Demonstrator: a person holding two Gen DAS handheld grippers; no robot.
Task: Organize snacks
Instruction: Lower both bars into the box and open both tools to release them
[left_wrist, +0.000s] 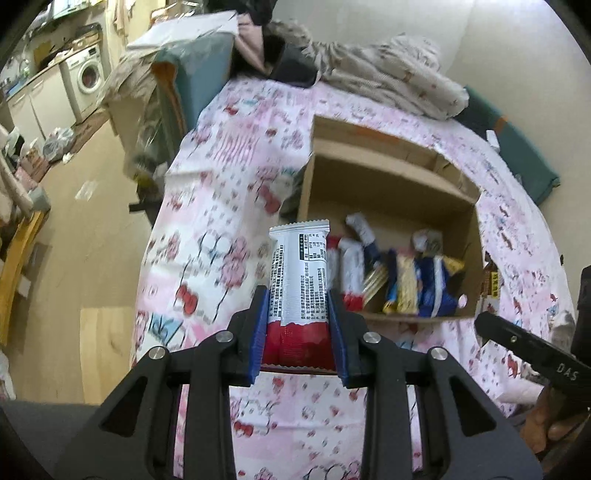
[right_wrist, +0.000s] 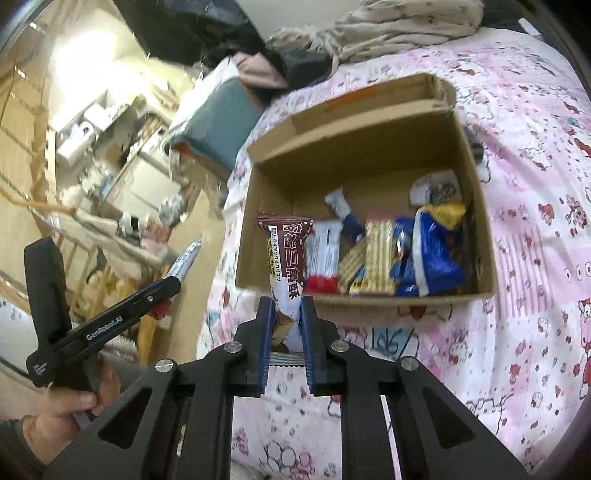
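Note:
My left gripper (left_wrist: 298, 306) is shut on a white and red snack packet (left_wrist: 298, 280), held upright above the pink patterned bedsheet (left_wrist: 221, 229). My right gripper (right_wrist: 287, 317) is shut on a brown and white wafer packet (right_wrist: 286, 258), also upright. Both hang just short of the near wall of an open cardboard box (left_wrist: 384, 184) (right_wrist: 369, 147). Several snack packets (left_wrist: 406, 284) (right_wrist: 384, 258) lie along the box's near side. The left gripper (right_wrist: 162, 295) with its packet shows at the left of the right wrist view. The right gripper's body (left_wrist: 532, 354) is at the right edge of the left wrist view.
Crumpled blankets and clothes (left_wrist: 391, 77) are heaped at the far end of the bed. A teal box (left_wrist: 199, 77) stands left of the bed. A washing machine (left_wrist: 86, 74) and cluttered floor lie far left. A hand (right_wrist: 70, 410) grips the left tool's handle.

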